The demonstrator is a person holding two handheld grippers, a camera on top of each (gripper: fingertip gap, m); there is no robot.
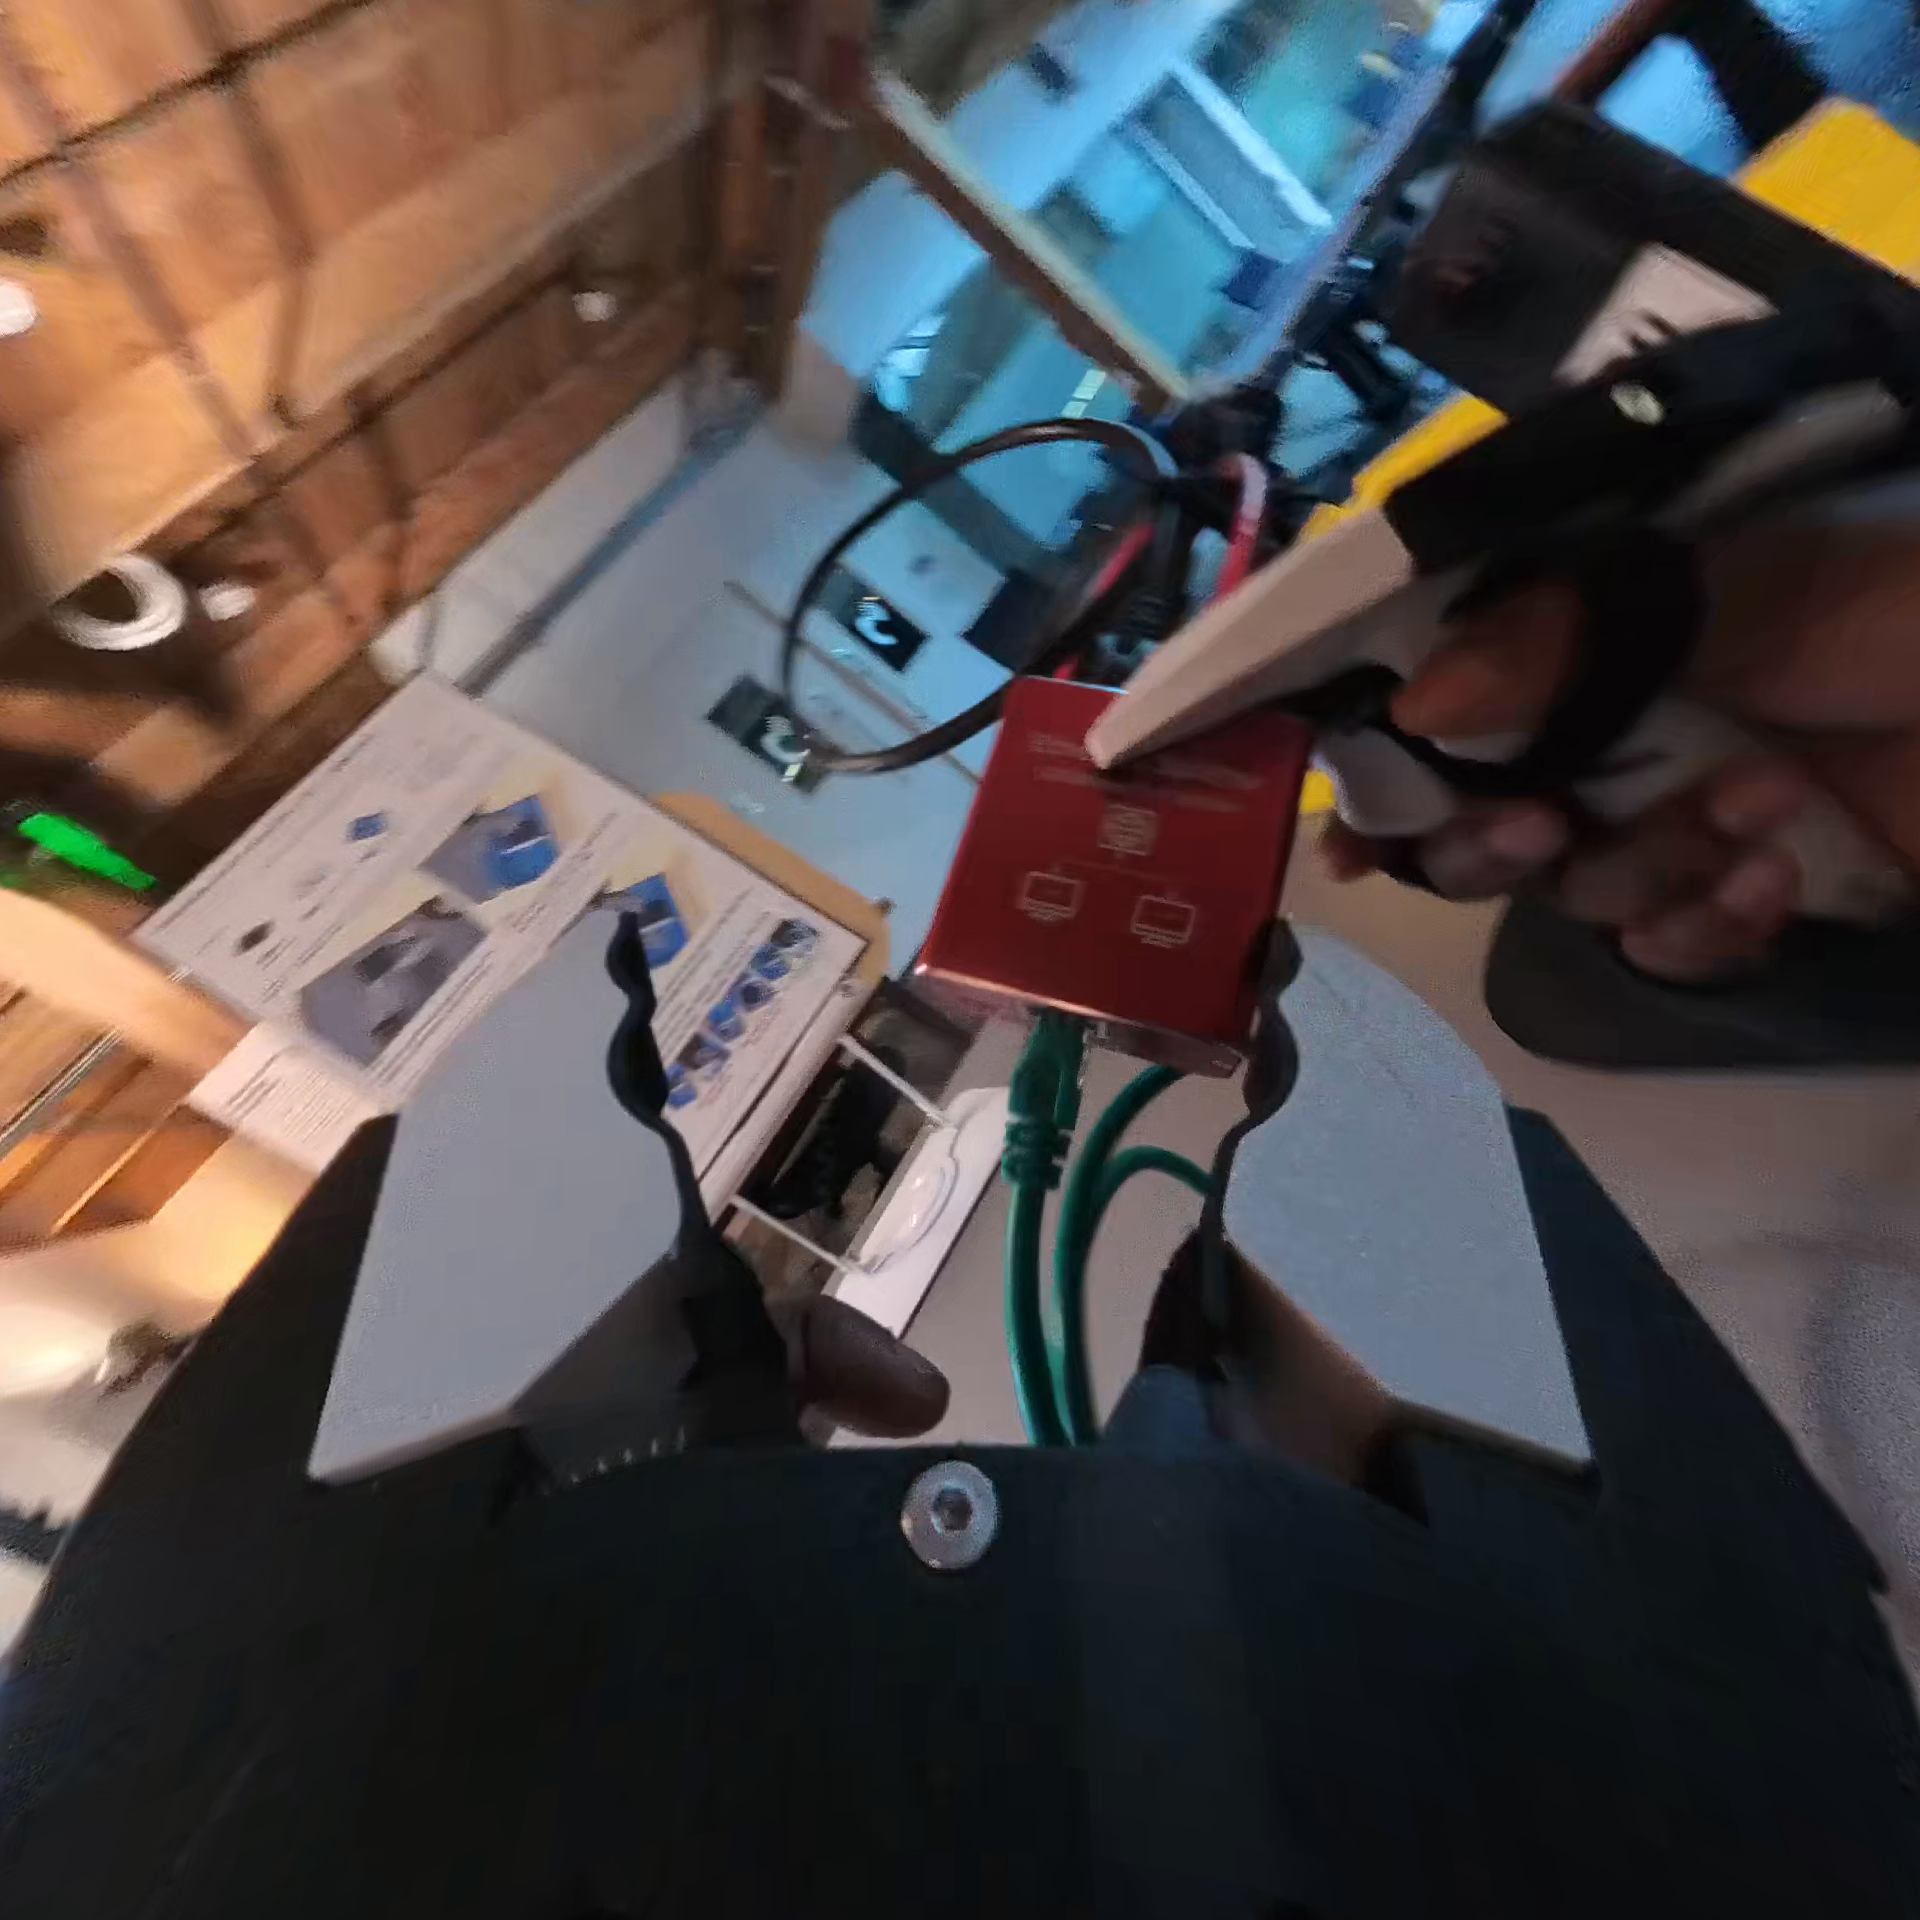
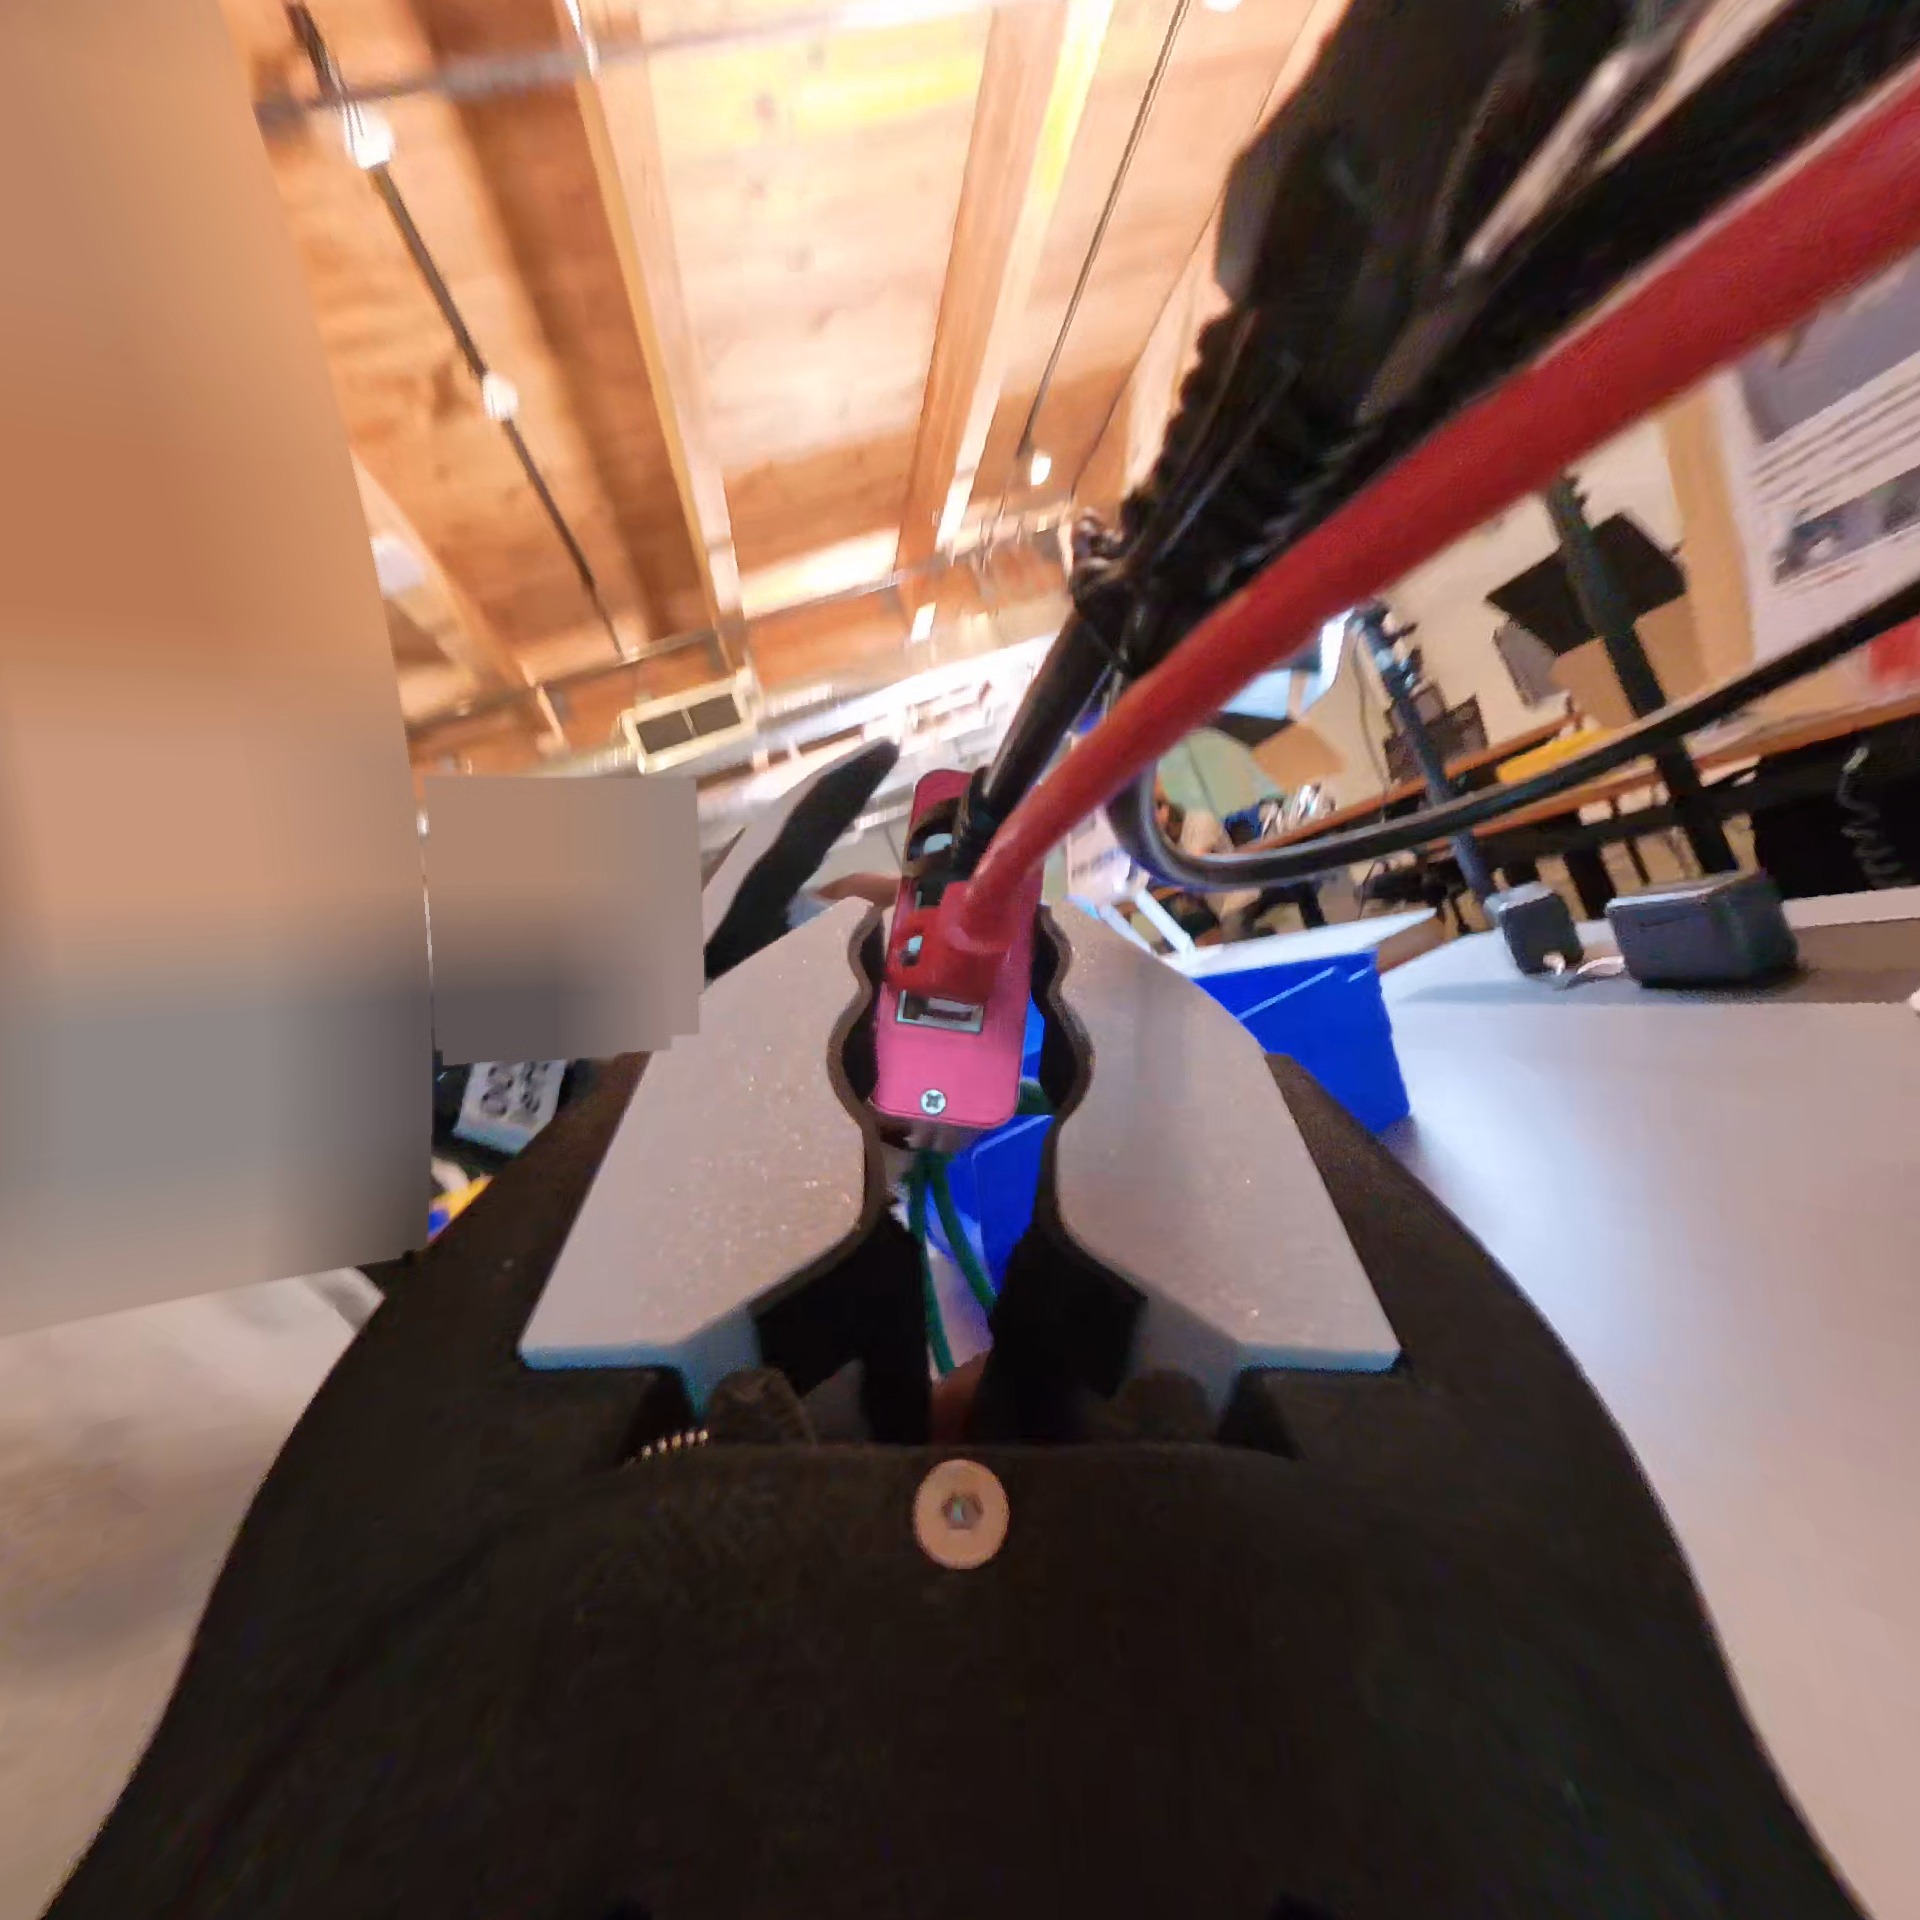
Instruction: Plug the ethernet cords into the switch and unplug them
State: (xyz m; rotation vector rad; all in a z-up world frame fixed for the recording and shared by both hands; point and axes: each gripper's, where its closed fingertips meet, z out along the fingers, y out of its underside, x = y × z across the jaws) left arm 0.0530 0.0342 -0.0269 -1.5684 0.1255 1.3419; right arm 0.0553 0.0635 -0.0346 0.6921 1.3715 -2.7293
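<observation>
The right gripper (image 2: pixel 951 1023) clamps the red switch (image 2: pixel 940 1023) between its fingertips, lifted off the grey table (image 2: pixel 1610 1195). A red cord (image 2: pixel 1299 623) and a black cord (image 2: pixel 1029 748) enter its facing end. The left gripper (image 1: pixel 951 971) gapes wide, holding nothing, its right fingertip beside the switch, green cords (image 1: pixel 1039 1132) trailing between its fingers.

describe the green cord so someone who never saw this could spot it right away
Find the small red metal switch box pinched by the right gripper. Red and black cords enter its far end, near that gripper. The green ethernet cord is alone at the opposite end, plugged in and trailing back between the open left gripper fingers.
</observation>
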